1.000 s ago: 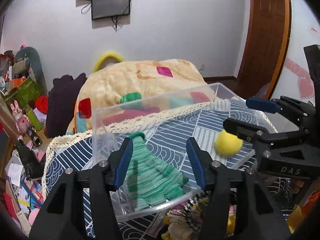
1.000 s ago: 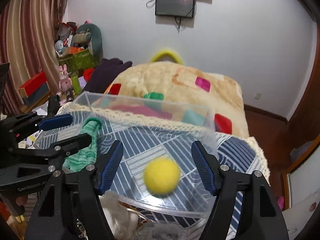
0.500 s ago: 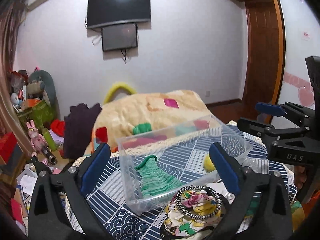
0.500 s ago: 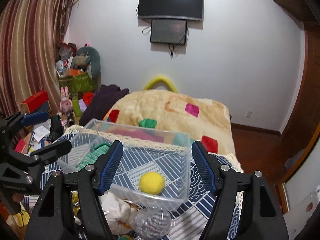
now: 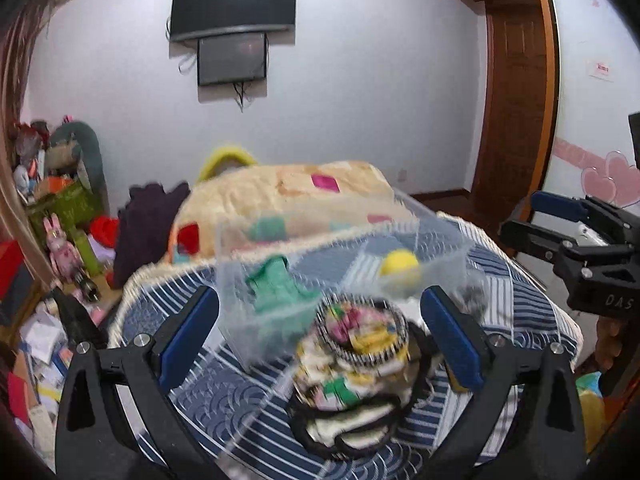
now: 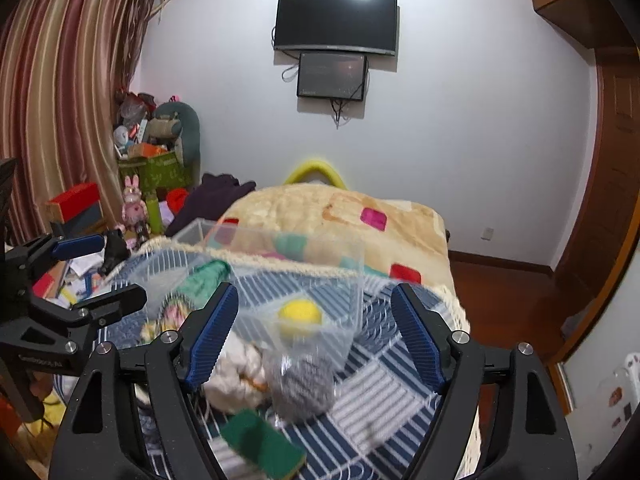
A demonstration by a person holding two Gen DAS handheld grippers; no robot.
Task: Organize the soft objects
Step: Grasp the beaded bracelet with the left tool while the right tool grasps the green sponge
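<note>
My left wrist camera looks forward and slightly down, close over the clear plastic box [image 5: 340, 264] at mid-frame. My right one faces the same way, equally near. Both share that box [image 6: 280, 276], the yellow felt ball [image 5: 399, 266] [image 6: 300, 314] and the wall-mounted black television [image 5: 234, 4] [image 6: 336, 22].
</note>
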